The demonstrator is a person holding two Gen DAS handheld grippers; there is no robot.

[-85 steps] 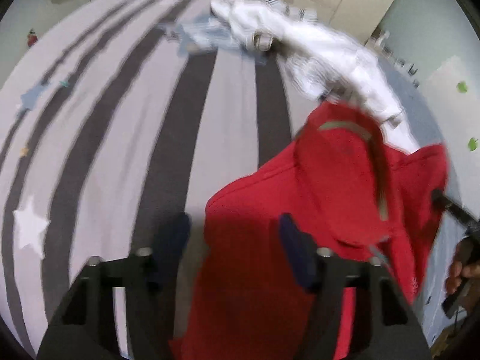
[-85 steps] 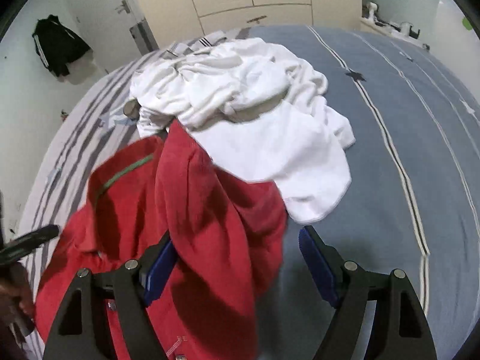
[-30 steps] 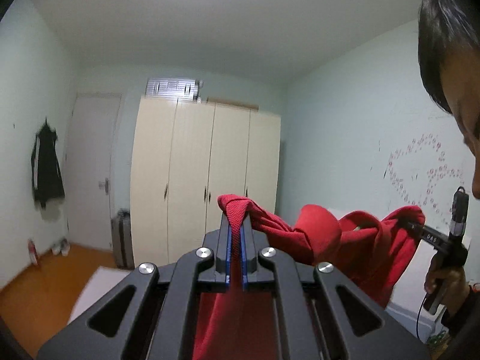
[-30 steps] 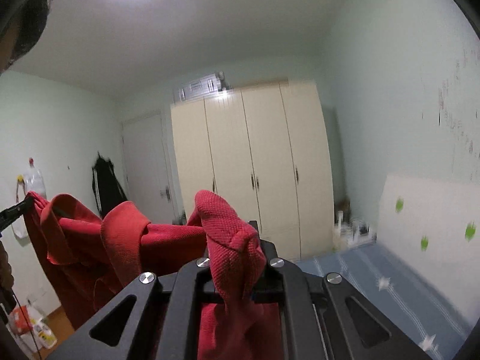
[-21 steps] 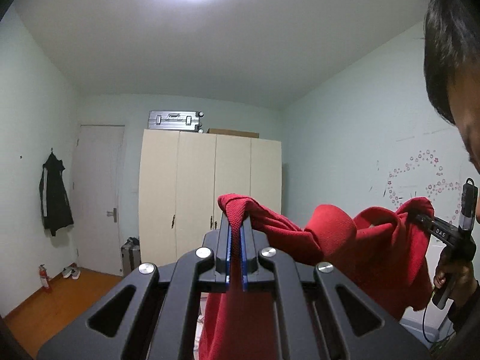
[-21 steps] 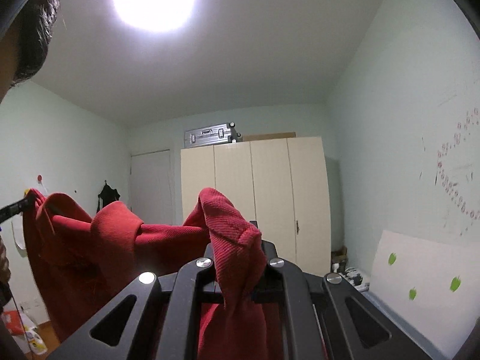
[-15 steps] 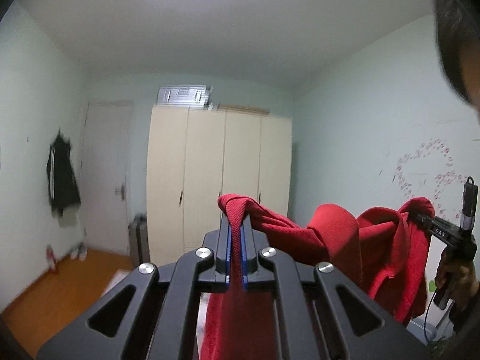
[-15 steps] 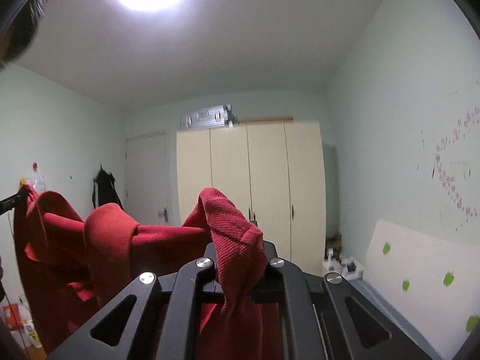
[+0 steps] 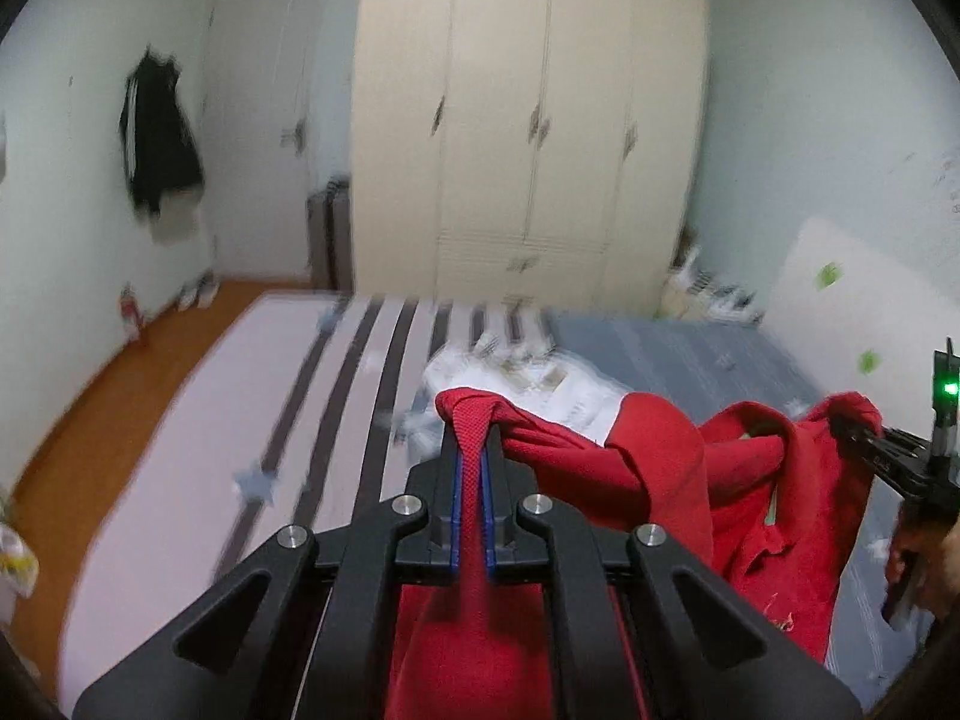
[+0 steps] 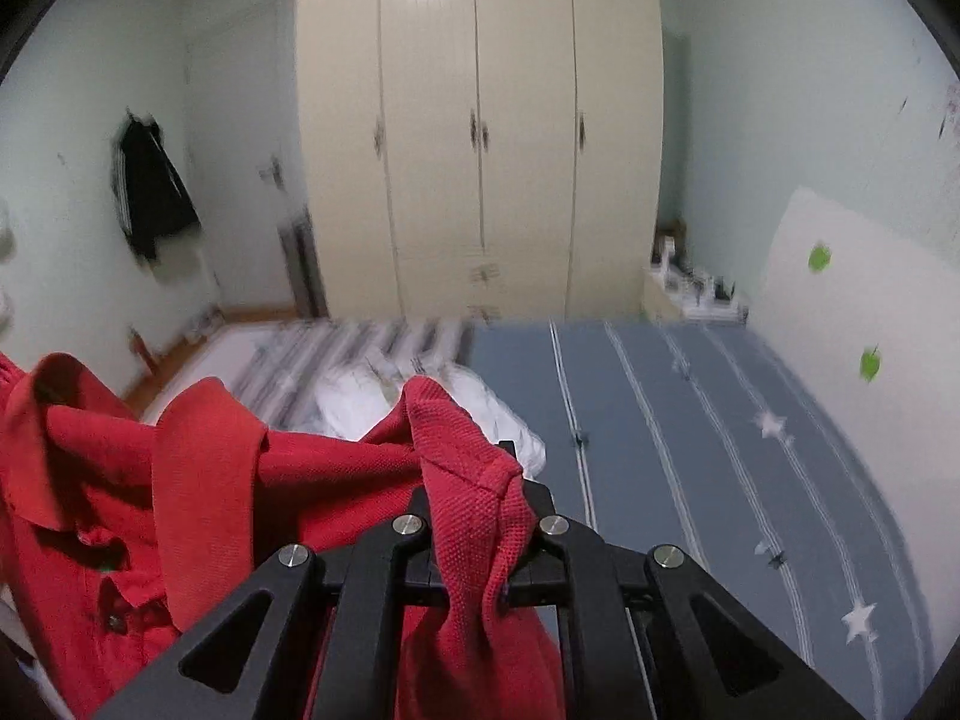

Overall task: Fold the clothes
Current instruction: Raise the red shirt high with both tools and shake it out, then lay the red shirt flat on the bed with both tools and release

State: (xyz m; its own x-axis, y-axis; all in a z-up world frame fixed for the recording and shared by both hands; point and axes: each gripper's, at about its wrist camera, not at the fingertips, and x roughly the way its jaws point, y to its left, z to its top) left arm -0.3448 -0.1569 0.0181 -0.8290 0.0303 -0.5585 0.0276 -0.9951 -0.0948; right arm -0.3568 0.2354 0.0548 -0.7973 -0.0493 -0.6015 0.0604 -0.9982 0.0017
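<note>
A red polo shirt (image 9: 648, 474) hangs in the air between my two grippers above the bed. My left gripper (image 9: 471, 450) is shut on one shoulder of it, the cloth pinched between the blue pads. My right gripper (image 10: 465, 468) is shut on the other shoulder; cloth drapes over its fingers and hides them. The shirt (image 10: 210, 480) sags in the middle with its collar and buttons showing. The right gripper also shows at the right edge of the left wrist view (image 9: 870, 450).
The bed (image 9: 198, 420) below has a grey striped half and a blue half (image 10: 690, 420). A heap of white clothes (image 9: 540, 384) lies near its middle. A cream wardrobe (image 10: 480, 138) stands beyond the bed, and a white board (image 10: 852, 312) leans on the right wall.
Both grippers have tilted down from ceiling and wall to the bed, still shut on the red shirt. 2.8 s ago they were open over the shirt on the bed.
</note>
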